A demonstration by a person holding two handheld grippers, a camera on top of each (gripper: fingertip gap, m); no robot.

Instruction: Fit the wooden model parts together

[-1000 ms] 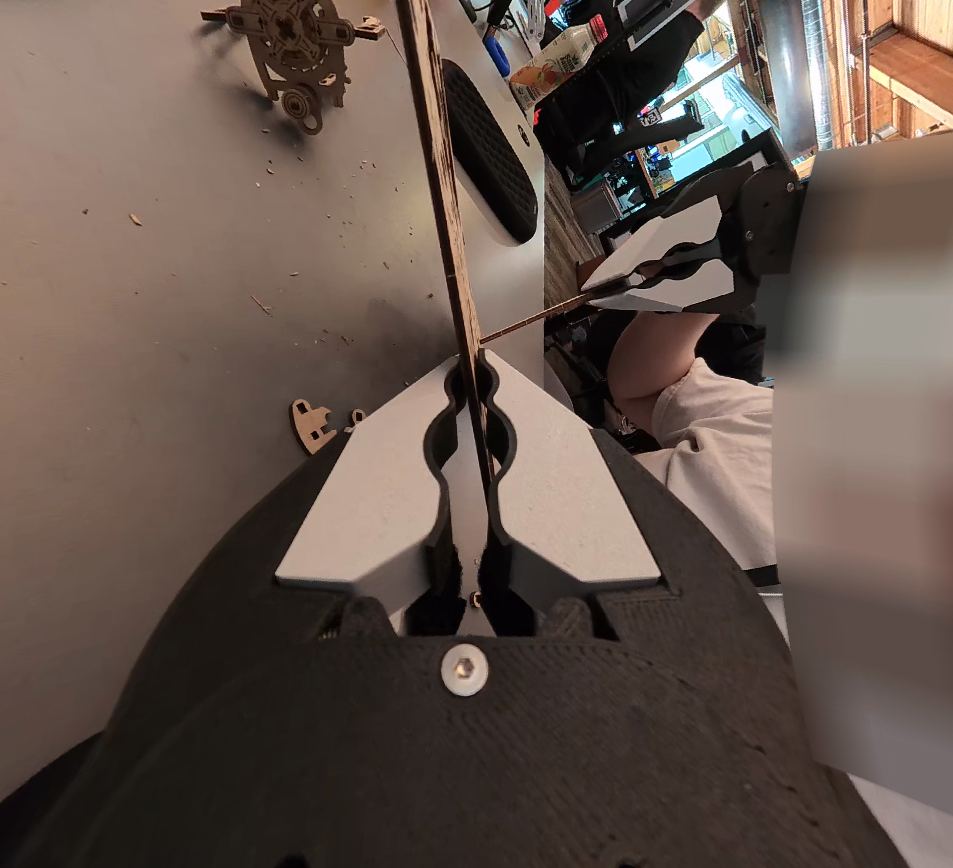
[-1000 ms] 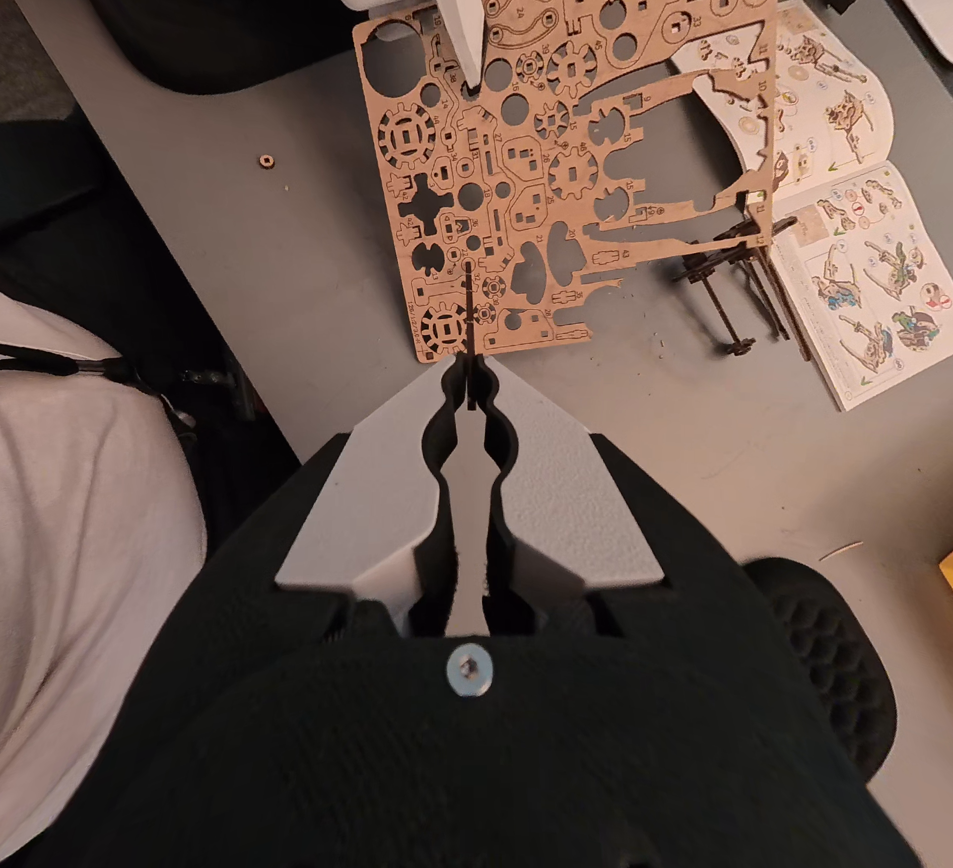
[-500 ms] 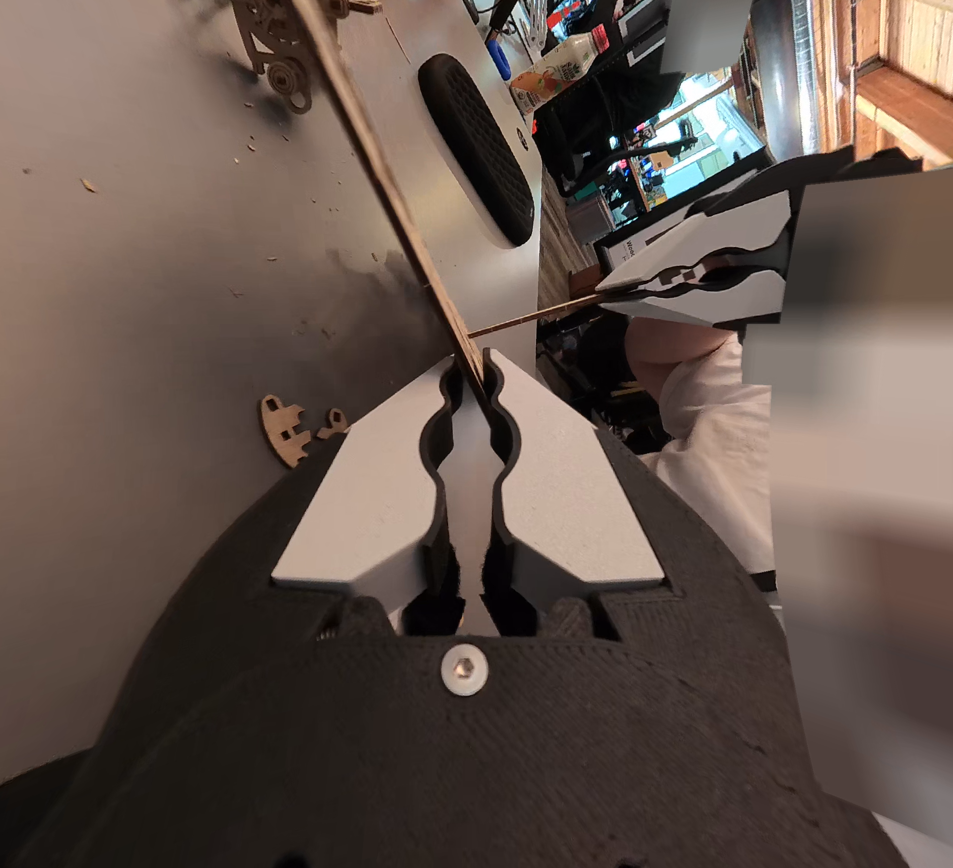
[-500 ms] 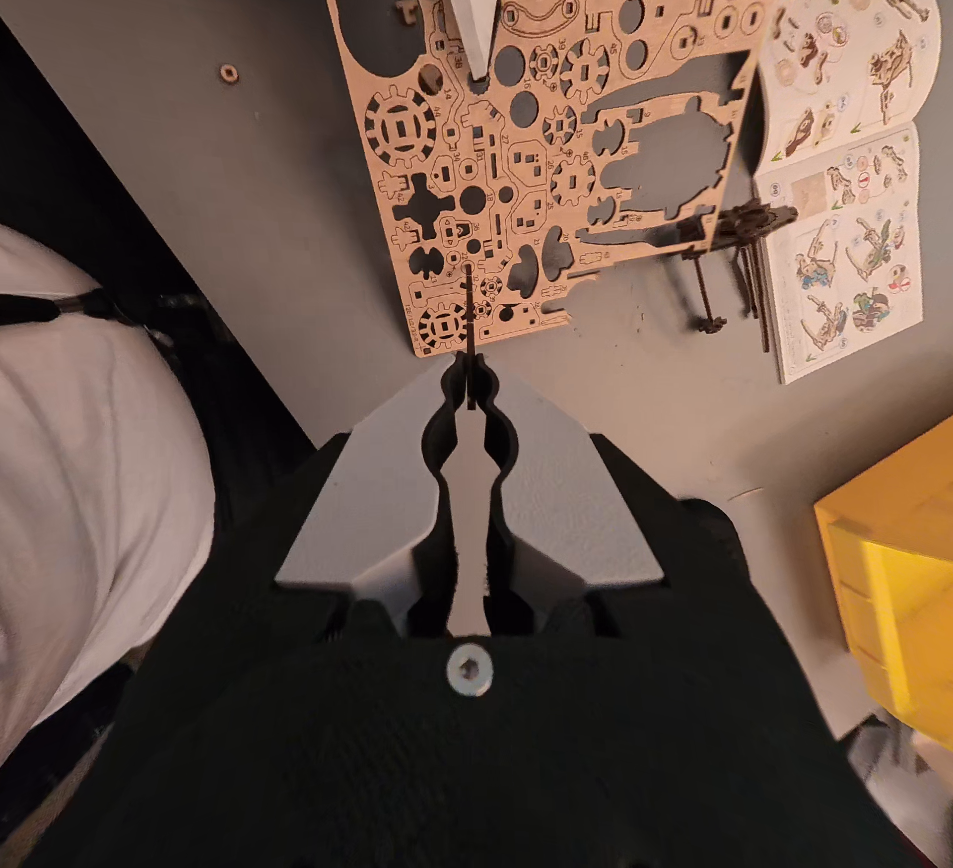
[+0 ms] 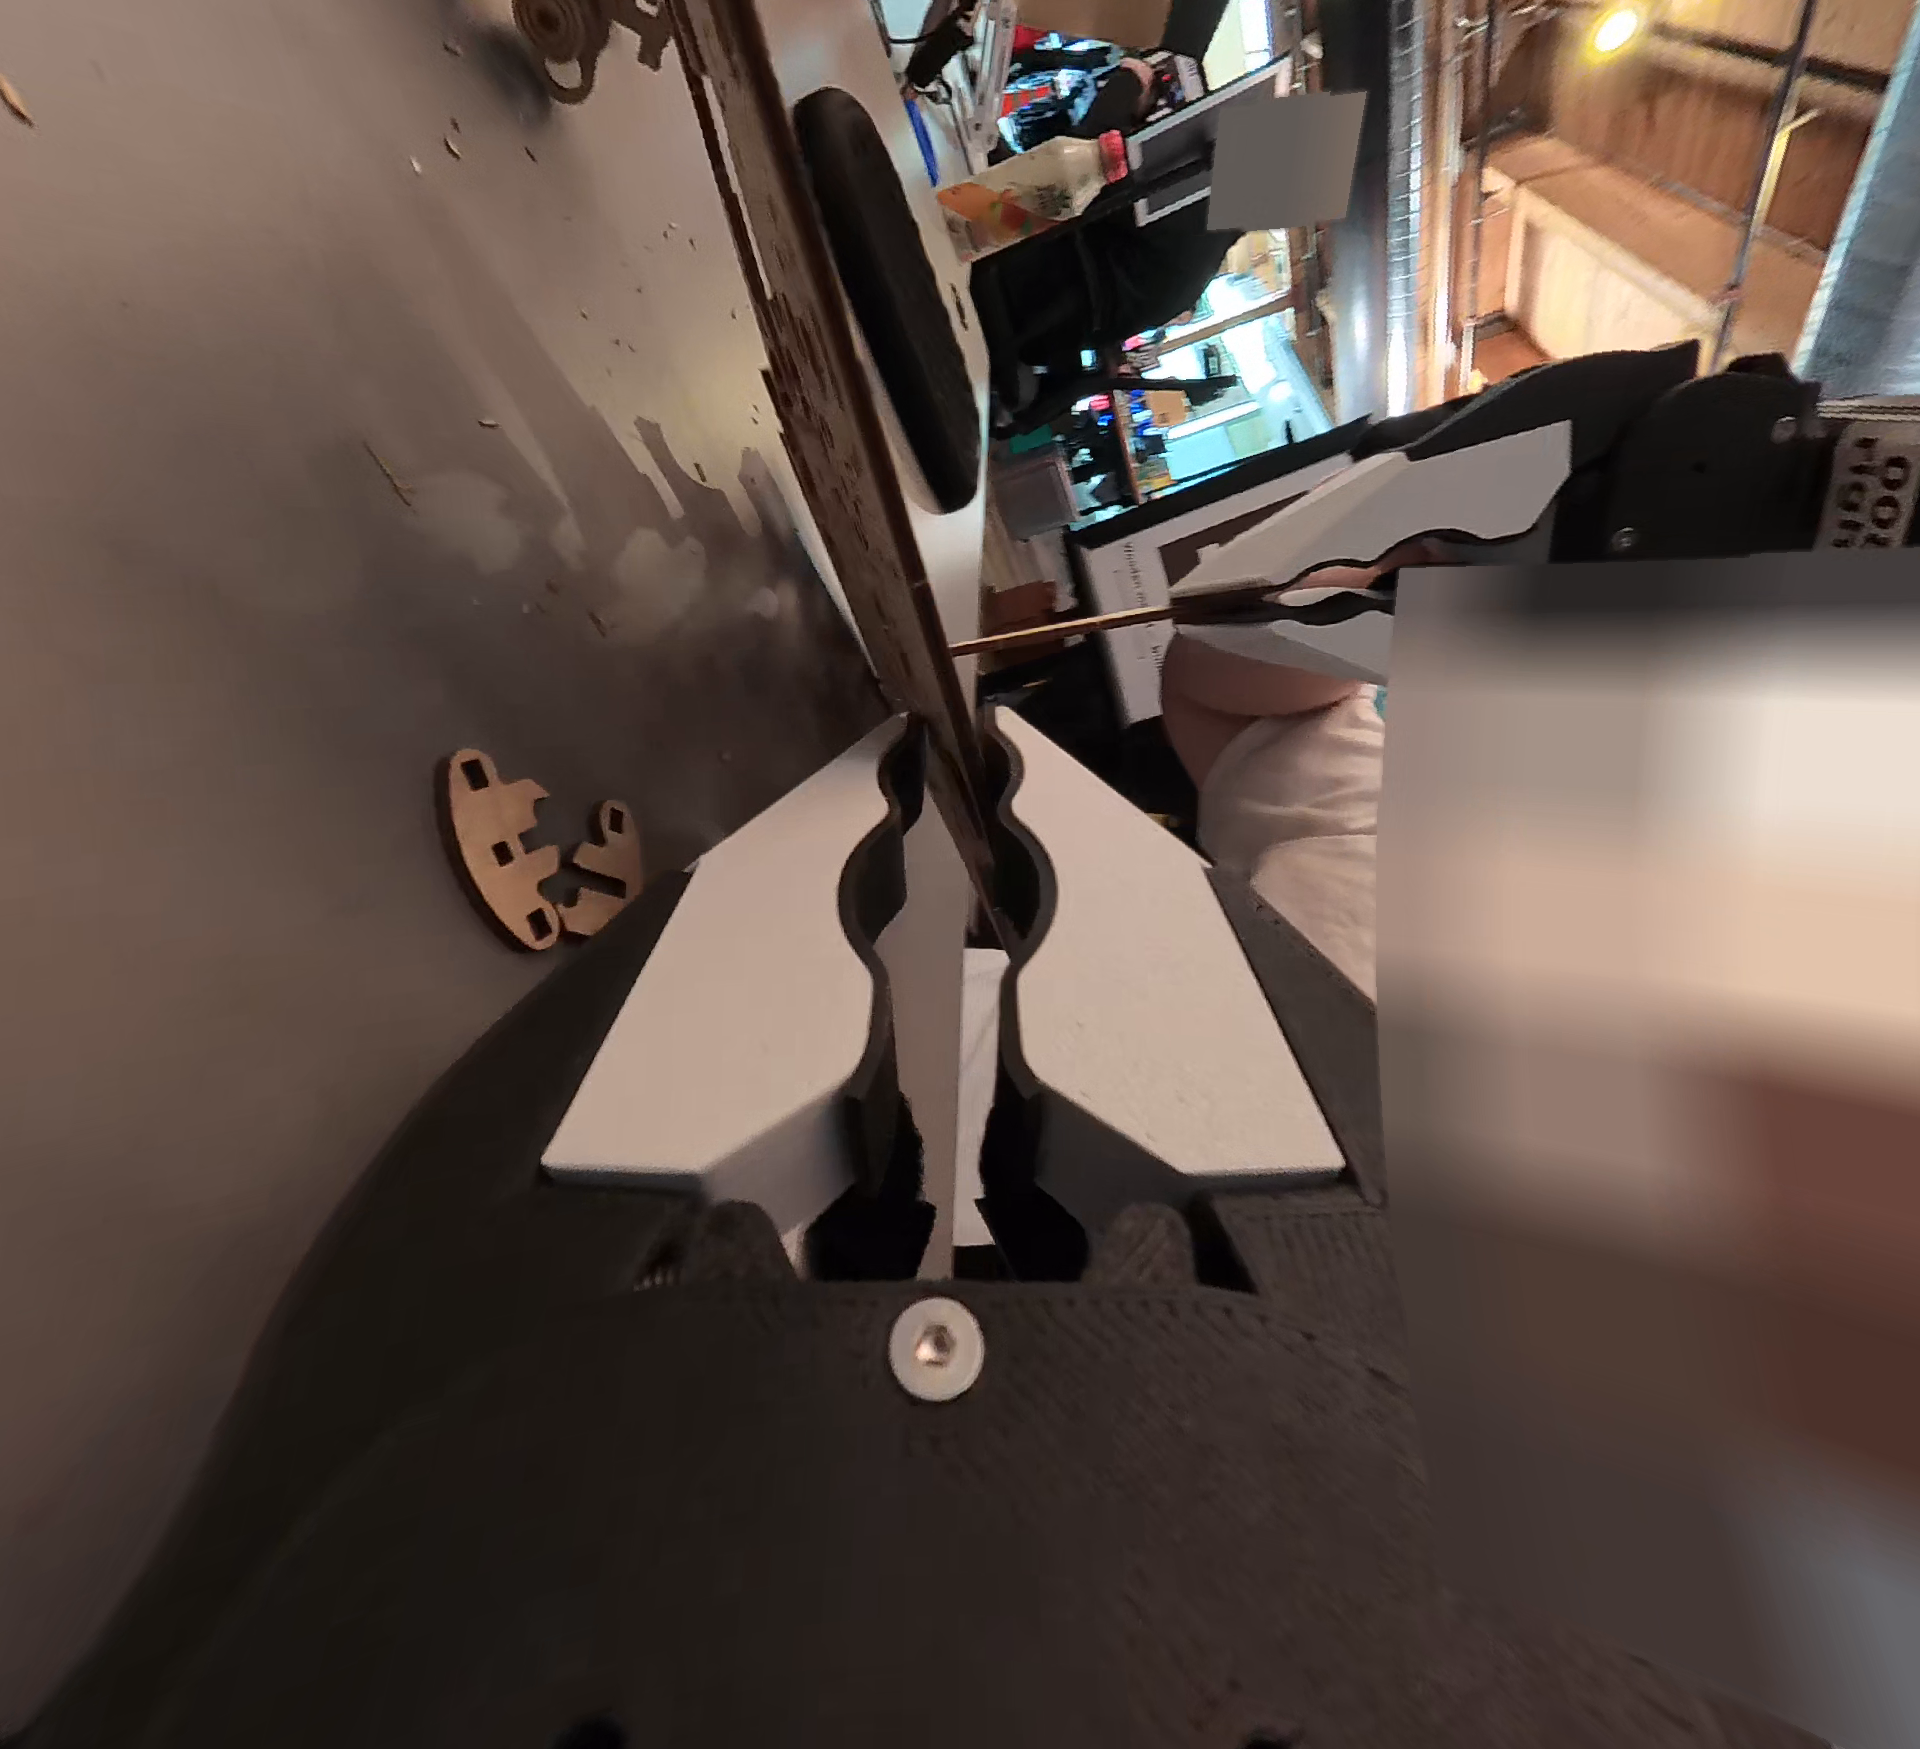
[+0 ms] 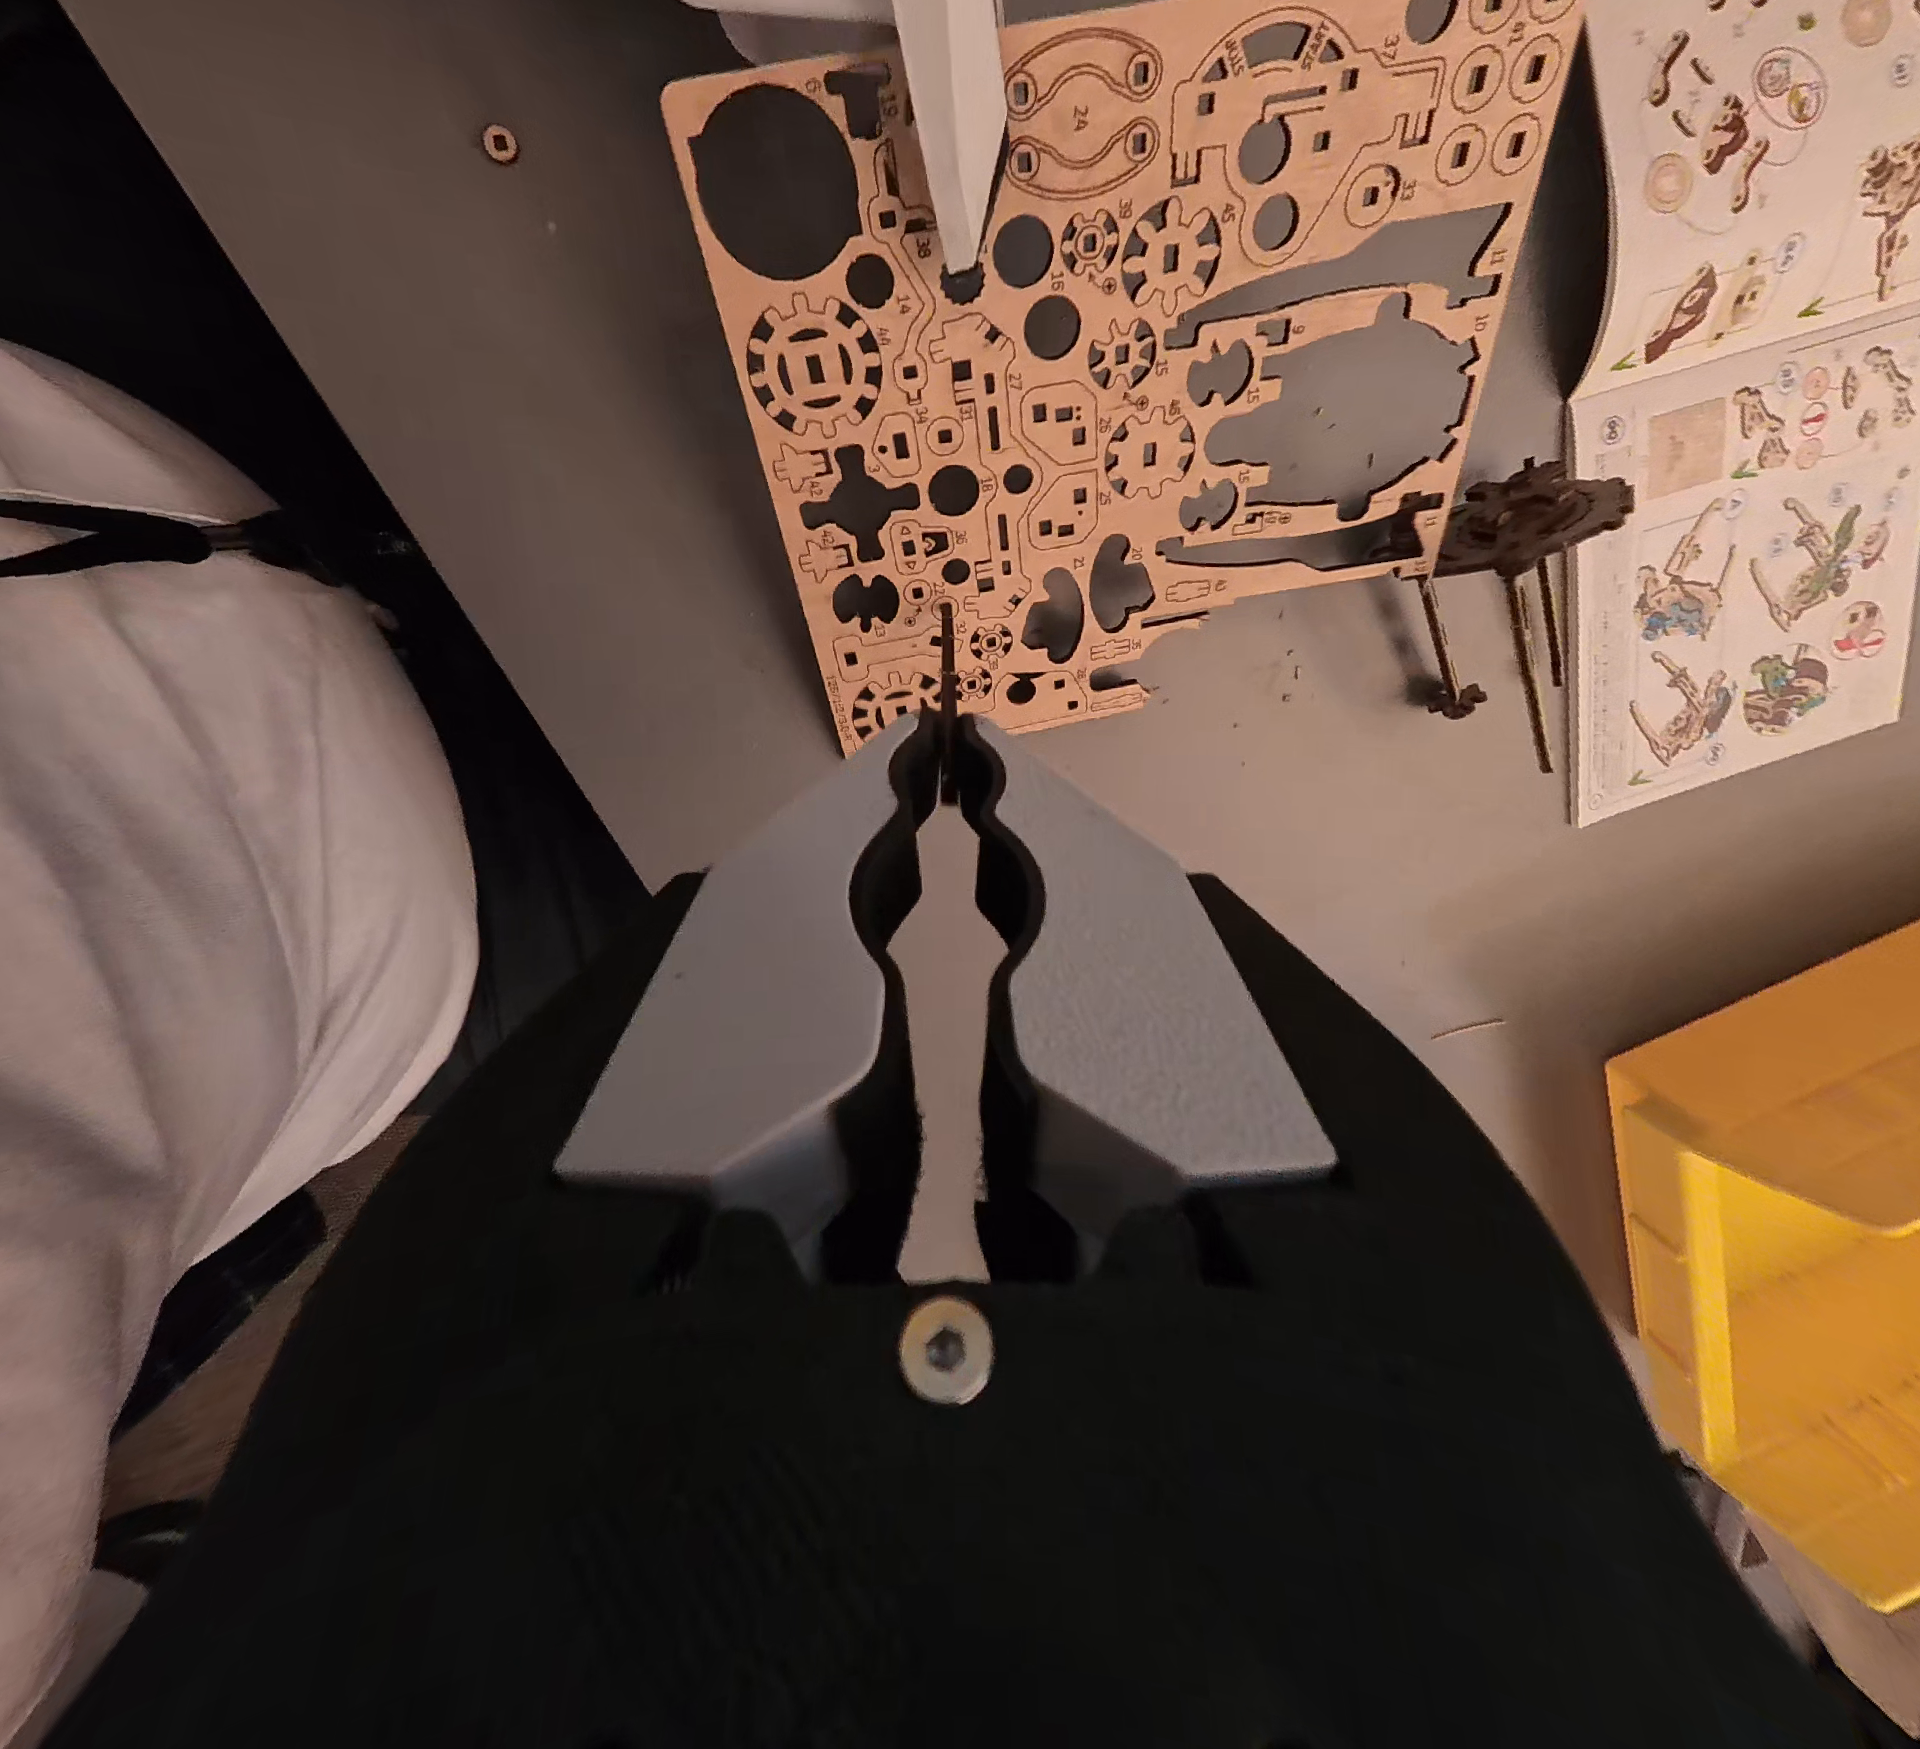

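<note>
My left gripper [image 5: 951, 733] is shut on the edge of the flat wooden parts sheet [image 5: 821, 369], which I see edge-on, held tilted above the grey table [image 5: 260, 452]. The right wrist view shows the sheet's face [image 6: 1143, 328], with the left gripper [image 6: 961, 286] clamped on its far side. My right gripper [image 6: 940, 733] is shut on a thin wooden stick [image 6: 948, 660], whose tip meets a small hole low on the sheet. The left wrist view shows the right gripper [image 5: 1184, 603] and the stick [image 5: 1060, 634] reaching the sheet from the right.
A partly built dark wooden model [image 6: 1507, 525] stands by the open instruction booklet [image 6: 1745, 556]. Loose cut-out pieces [image 5: 530, 852] lie near my left gripper. A small ring [image 6: 501, 144], a yellow bin [image 6: 1787, 1284] and a black mesh pad [image 5: 894, 297] are nearby. Spacing between my two grippers at the tips: around 10 cm.
The sheet has tilted over to the left in the left wrist view and sits nearer the table. The right gripper, stick still at the sheet, has drawn back, bringing the yellow bin into view.
</note>
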